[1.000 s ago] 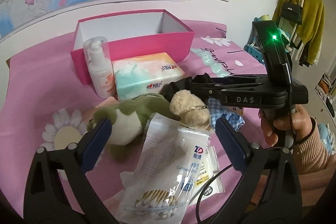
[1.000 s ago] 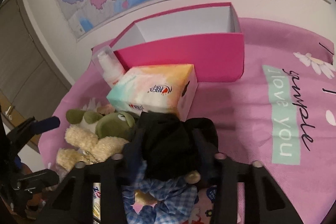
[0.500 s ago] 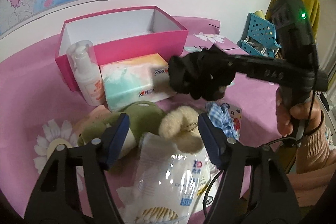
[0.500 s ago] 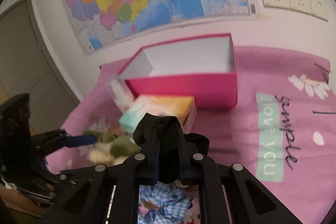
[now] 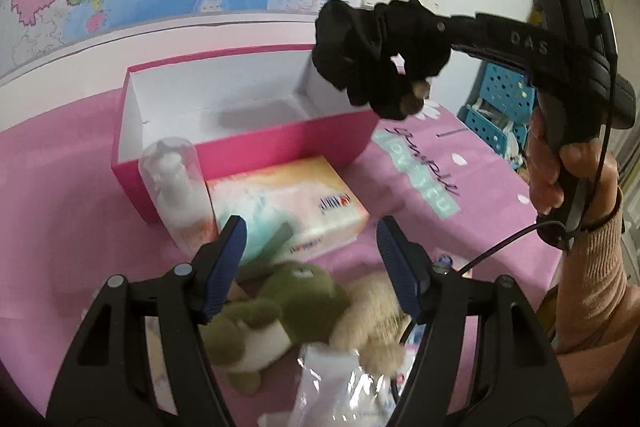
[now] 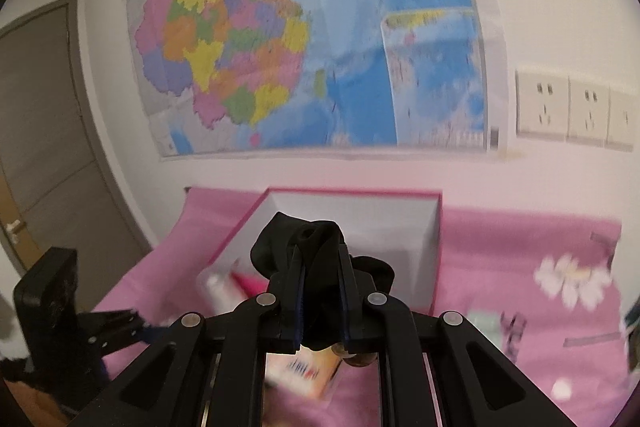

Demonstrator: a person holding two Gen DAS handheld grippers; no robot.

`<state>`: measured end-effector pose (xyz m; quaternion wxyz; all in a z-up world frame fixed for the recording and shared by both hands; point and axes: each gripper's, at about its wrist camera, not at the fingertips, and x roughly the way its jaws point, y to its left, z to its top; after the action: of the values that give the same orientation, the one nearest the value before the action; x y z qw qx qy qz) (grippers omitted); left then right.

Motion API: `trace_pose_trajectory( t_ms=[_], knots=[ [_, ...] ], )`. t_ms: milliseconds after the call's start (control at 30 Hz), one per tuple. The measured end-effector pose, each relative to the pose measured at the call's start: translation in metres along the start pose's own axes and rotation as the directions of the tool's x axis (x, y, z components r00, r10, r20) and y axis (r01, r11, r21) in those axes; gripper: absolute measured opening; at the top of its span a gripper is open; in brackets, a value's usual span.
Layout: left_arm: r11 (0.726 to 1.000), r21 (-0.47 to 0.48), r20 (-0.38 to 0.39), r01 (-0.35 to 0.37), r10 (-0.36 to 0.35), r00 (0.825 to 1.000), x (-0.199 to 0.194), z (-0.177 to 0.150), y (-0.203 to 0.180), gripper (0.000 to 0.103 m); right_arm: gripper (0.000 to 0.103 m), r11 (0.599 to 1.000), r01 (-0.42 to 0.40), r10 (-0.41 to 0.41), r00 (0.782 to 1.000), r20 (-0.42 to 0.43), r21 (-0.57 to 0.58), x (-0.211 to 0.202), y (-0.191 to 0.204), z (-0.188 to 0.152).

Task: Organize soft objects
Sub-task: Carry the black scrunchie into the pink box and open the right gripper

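Black scrunchie (image 5: 376, 55), pink box (image 5: 256, 143) white inside, green plush frog (image 5: 280, 311), beige teddy (image 5: 372, 323), multicoloured wall map (image 6: 280, 39)

Black claw (image 5: 312, 263), blue pads (image 5: 228, 259)

We note matt black cloth scrunchie (image 5: 376, 55), fuzzy plush toys (image 5: 280, 307), glossy plastic packet (image 5: 340, 387), smooth pink card box (image 5: 248, 151).
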<state>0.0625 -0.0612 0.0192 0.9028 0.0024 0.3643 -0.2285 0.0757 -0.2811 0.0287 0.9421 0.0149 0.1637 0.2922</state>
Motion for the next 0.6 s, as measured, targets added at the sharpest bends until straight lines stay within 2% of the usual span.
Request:
trace_pose_trajectory(
  t_ms=[167, 333, 433, 600],
  knots=[
    [1.000, -0.024, -0.003, 0.003, -0.003, 1.000, 0.014, 0.016, 0.007, 0.069, 0.012, 0.999, 0.037, -0.037, 0.999, -0.025, -0.002, 0.041, -0.017, 0.010],
    [0.999, -0.029, -0.020, 0.026, -0.027, 0.999, 0.027, 0.023, 0.010, 0.068, 0.012, 0.997, 0.080, -0.080, 0.993, -0.084, -0.007, 0.079, -0.030, 0.001],
    [0.998, -0.035, -0.045, 0.043, -0.044, 0.998, 0.036, 0.024, 0.012, 0.064, 0.012, 0.994, 0.111, -0.113, 0.988, -0.109, -0.022, 0.091, -0.033, -0.007],
    [0.996, -0.031, -0.065, 0.084, -0.086, 0.994, 0.047, 0.037, 0.010, 0.056, 0.012, 0.999, 0.055, -0.054, 0.994, -0.100, 0.000, 0.081, -0.033, -0.014]
  ],
)
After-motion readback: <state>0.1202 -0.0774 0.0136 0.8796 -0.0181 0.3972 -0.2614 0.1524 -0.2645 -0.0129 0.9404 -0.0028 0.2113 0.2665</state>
